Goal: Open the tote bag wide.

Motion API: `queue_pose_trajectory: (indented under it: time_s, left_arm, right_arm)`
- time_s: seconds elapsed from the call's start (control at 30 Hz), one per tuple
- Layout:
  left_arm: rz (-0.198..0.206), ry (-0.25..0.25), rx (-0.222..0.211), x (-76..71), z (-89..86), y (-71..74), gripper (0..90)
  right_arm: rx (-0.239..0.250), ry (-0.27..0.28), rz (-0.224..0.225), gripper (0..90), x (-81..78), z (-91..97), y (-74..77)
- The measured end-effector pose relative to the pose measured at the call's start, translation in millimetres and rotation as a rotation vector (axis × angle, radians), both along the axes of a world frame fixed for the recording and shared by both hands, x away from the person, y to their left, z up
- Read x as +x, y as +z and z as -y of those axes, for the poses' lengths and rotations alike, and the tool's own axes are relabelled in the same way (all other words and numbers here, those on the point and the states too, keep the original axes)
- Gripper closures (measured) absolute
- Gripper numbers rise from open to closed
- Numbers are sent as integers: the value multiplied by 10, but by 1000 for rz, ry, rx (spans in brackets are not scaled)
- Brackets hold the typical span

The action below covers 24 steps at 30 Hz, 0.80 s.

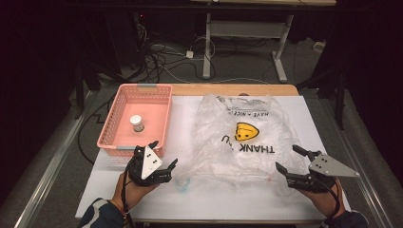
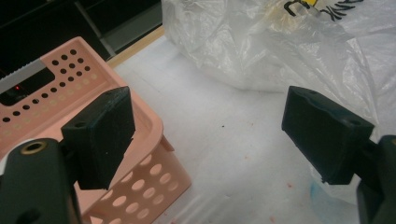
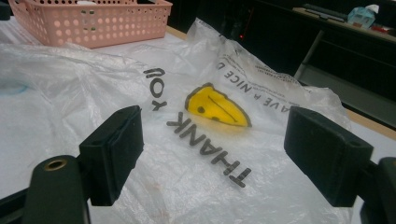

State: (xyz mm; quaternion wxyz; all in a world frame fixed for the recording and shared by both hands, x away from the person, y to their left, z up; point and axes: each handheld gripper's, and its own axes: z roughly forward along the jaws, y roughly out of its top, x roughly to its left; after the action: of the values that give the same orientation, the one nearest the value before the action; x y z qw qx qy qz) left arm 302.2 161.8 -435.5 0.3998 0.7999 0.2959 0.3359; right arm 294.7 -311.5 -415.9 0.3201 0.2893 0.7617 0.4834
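Clear crinkled plastic bag flat on white worktop | left claw spread, bag's 9 o'clock | right claw spread, 4 o'clock | pink perforated basket at 10 o'clock

I am seeing open white table covering lying between my left gripper and the crumpled clear plastic bag printed with a yellow smiley, so a pass is standing free there. The pink perforated plastic basket is crowding my left gripper's far side, its corner just beside one jaw. My right gripper is hanging with jaws spread over the bag's near edge, nothing blocking them.
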Motion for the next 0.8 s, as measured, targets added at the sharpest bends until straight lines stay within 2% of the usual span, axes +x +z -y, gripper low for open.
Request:
queue_pose_trajectory:
  time_s: [0.1,0.2,0.27,0.3,0.37,0.47,0.5,0.57,0.6,0.63,0.67,0.7,0.73,0.8]
  left_arm:
    - [-15,-8,-16,20,-9,4,163]
    - [-27,-58,-6,-3,-37,-4,162]
    - [-30,-99,-3,-22,-49,-2,161]
    - [-30,-104,-3,-26,-52,-3,161]
    - [-45,-97,-9,-14,-60,-7,162]
    - [-63,-90,-26,-14,-75,-6,162]
    - [-68,-92,-33,-23,-76,-1,162]
    - [-69,-95,-45,-51,-59,22,162]
    - [-80,-119,-62,-82,-25,45,162]
    - [-80,-119,-62,-82,-25,45,164]
    - [-88,-139,-57,-98,6,49,164]
    - [-103,-171,-56,-116,40,45,177]
    - [-103,-189,-40,-133,79,39,197]
    - [-139,-233,4,-164,189,0,225]
  right_arm:
    - [-17,2,-1,217,-2,15,-4]
    - [-12,12,-10,250,-1,18,3]
    - [-18,48,-34,292,9,-7,9]
    - [-18,48,-34,292,9,-7,9]
    - [-49,66,-50,291,45,-47,-8]
    - [-56,68,-62,293,86,-45,-20]
    - [-63,55,-65,297,102,-37,-25]
    - [-89,-8,-65,327,154,27,-46]
    - [-98,-38,-68,339,176,62,-50]
    - [-100,-61,-65,356,204,106,-49]
    - [-100,-61,-65,356,204,106,-49]
    - [-93,-122,-69,359,280,202,-22]
    - [-86,-146,-69,363,336,253,-3]
    - [-70,-181,-100,366,475,342,23]
